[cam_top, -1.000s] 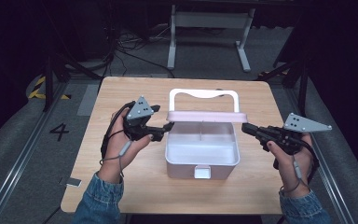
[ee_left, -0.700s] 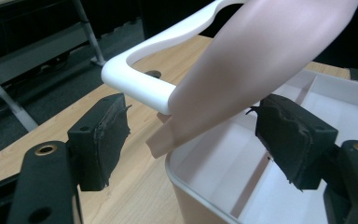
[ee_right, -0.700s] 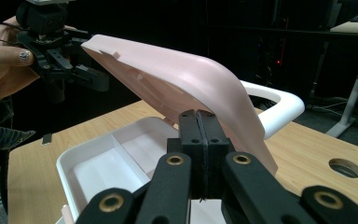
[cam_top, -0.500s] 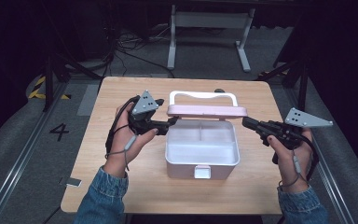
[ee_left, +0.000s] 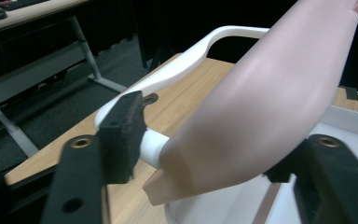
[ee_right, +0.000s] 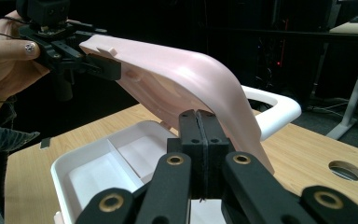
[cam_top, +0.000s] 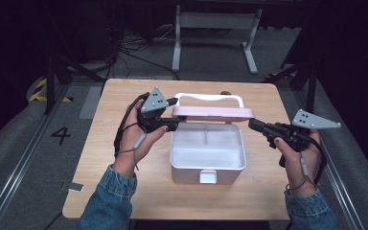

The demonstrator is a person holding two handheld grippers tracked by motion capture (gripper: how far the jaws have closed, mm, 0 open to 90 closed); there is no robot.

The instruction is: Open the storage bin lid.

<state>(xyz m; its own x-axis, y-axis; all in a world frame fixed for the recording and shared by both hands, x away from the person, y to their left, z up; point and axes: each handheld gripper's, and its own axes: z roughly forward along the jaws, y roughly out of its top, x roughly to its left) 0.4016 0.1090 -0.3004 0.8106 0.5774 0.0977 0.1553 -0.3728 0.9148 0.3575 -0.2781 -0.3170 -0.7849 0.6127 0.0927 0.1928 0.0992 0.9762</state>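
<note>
A white box (cam_top: 208,160) with a pink lid (cam_top: 213,113) sat near the middle of the wooden surface (cam_top: 105,158). The lid was raised at its hinge along the far side, leaving the inside open, split by thin walls into compartments. A white handle (cam_top: 210,97) lay behind the lid. A small latch (cam_top: 208,177) hung at the front.

Light wooden surface (cam_top: 124,182), rounded corners, round cable hole (ee_right: 346,170) near far edge. White compartmented box (cam_top: 208,163) resting at centre of surface, latch toward near edge. Small dark tag (cam_top: 75,187) hanging off near-left edge, well left of box.
</note>
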